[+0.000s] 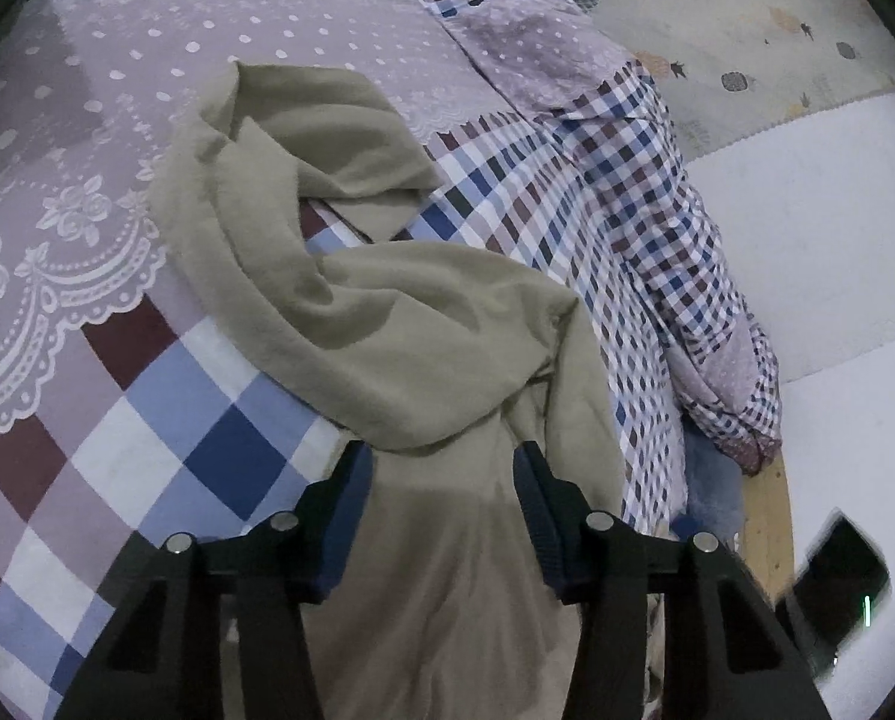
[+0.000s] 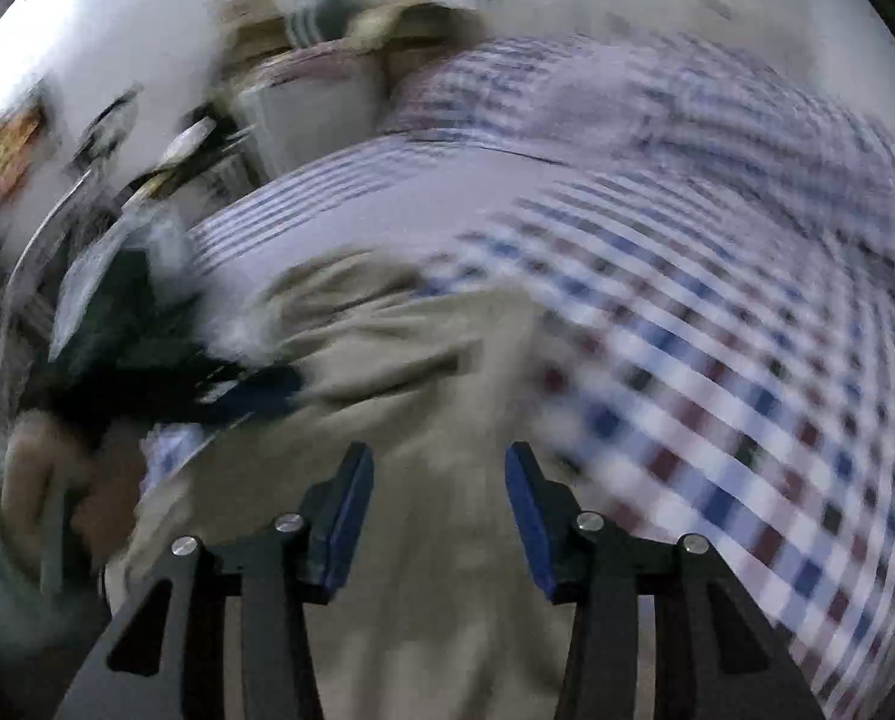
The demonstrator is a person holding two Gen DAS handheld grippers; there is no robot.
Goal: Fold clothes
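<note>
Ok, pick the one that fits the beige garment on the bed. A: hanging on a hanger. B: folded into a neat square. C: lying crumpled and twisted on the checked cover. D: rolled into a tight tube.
C: in the left wrist view the beige garment lies bunched and twisted on the checked cover.

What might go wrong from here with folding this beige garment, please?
1. The garment lies twisted and bunched, so a fold now could trap creases.
2. Both grippers, left and right, have open jaws straddling the cloth; closing could grab several layers.
3. It hangs near the bed edge and might slide off.
</note>
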